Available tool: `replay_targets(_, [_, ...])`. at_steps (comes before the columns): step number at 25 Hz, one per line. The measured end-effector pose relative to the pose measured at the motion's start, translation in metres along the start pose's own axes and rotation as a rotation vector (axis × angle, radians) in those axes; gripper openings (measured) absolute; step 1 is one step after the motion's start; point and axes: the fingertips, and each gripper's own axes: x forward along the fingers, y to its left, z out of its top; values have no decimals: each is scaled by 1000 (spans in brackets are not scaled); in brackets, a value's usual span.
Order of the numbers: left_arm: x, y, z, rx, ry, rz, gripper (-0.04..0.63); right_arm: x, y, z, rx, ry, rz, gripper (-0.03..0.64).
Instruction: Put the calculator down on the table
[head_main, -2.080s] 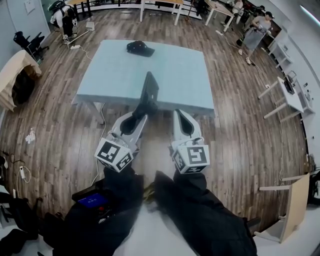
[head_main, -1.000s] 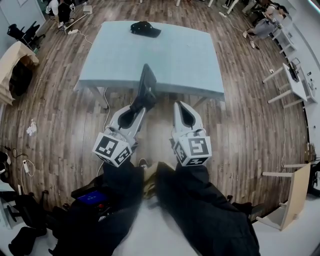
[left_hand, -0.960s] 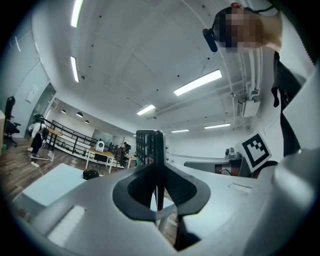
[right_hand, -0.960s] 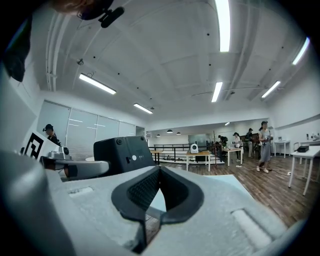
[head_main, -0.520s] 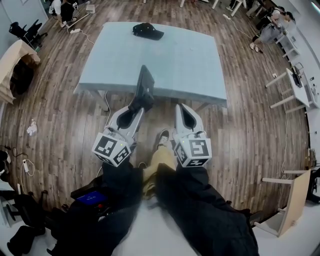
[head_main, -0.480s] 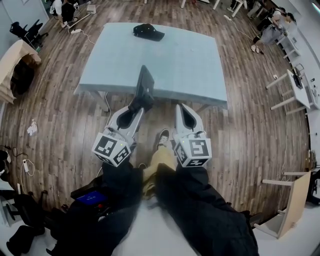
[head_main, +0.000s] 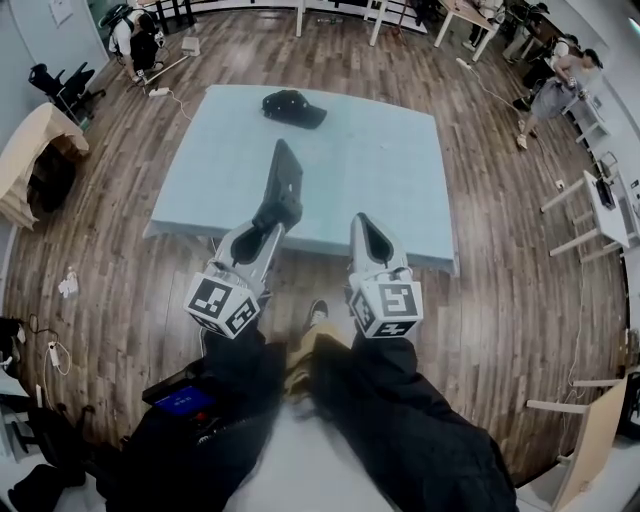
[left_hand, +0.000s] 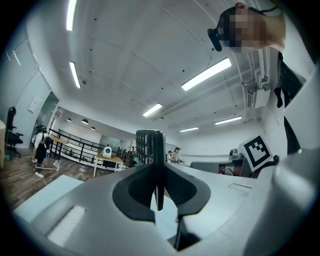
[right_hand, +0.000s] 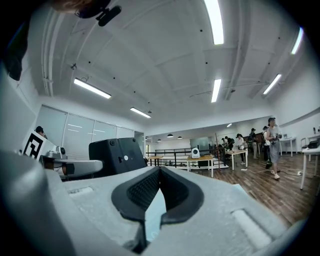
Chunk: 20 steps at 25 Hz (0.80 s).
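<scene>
Left gripper (head_main: 272, 226) clamps upright calculator (head_main: 281, 186) — over table (head_main: 385, 165).

Camera positions: one overhead, two gripper-mounted.
Head view looks steeply down on the table (head_main: 380, 170), left gripper (head_main: 279, 214) and right gripper (head_main: 362, 224); each gripper view sits close behind its own jaws, facing level across the room. All three share the table.
</scene>
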Motion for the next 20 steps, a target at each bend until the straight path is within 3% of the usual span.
replay_targets(9, [120, 26, 13, 40, -20, 4, 48, 87, -92, 25, 16, -38, 19, 2])
replay_targets(20, [192, 44, -2, 21, 44, 12, 48, 131, -147, 5, 82, 14, 28, 2])
